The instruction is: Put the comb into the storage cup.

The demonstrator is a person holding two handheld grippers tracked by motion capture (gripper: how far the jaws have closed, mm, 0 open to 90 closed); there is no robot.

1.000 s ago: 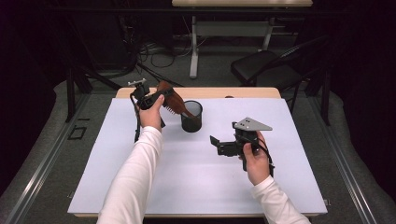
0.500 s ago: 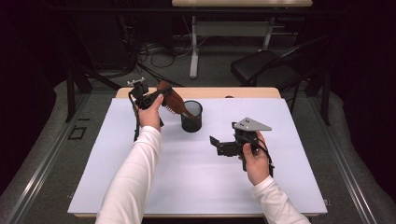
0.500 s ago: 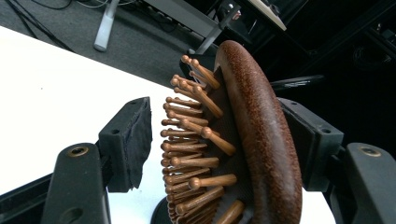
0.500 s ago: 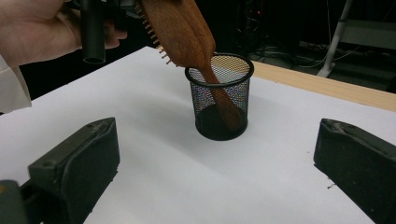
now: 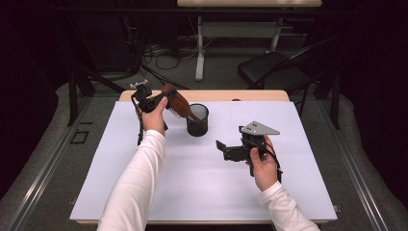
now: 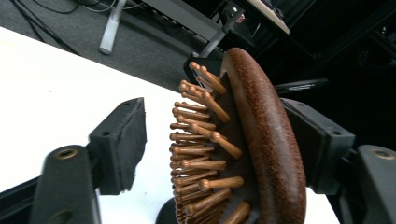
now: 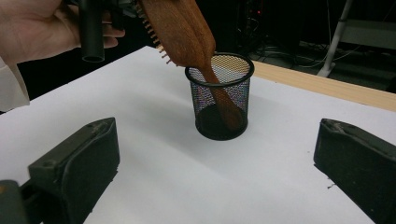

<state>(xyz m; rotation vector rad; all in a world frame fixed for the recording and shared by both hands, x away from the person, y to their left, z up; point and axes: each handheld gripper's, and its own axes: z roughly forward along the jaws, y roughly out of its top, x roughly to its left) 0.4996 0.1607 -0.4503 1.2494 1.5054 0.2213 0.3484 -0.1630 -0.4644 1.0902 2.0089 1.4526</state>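
A brown wooden hairbrush [image 5: 176, 102] leans tilted, its handle down inside a black mesh cup [image 5: 197, 121] at the back of the table. Its head sits between the jaws of my left gripper [image 5: 167, 98], which have just been opening. In the left gripper view the left pad [image 6: 122, 140] stands apart from the bristles, while the brush's back [image 6: 268, 140] lies against the other pad. My right gripper [image 5: 224, 150] hovers to the right of the cup, open and empty, its jaws pointing toward the cup [image 7: 219, 100].
A white sheet [image 5: 192, 187] covers the table, with a wooden edge [image 5: 250, 95] at the back. Beyond it stand a dark chair [image 5: 276, 70], a desk leg and floor cables. A person's sleeved forearms come in from the bottom.
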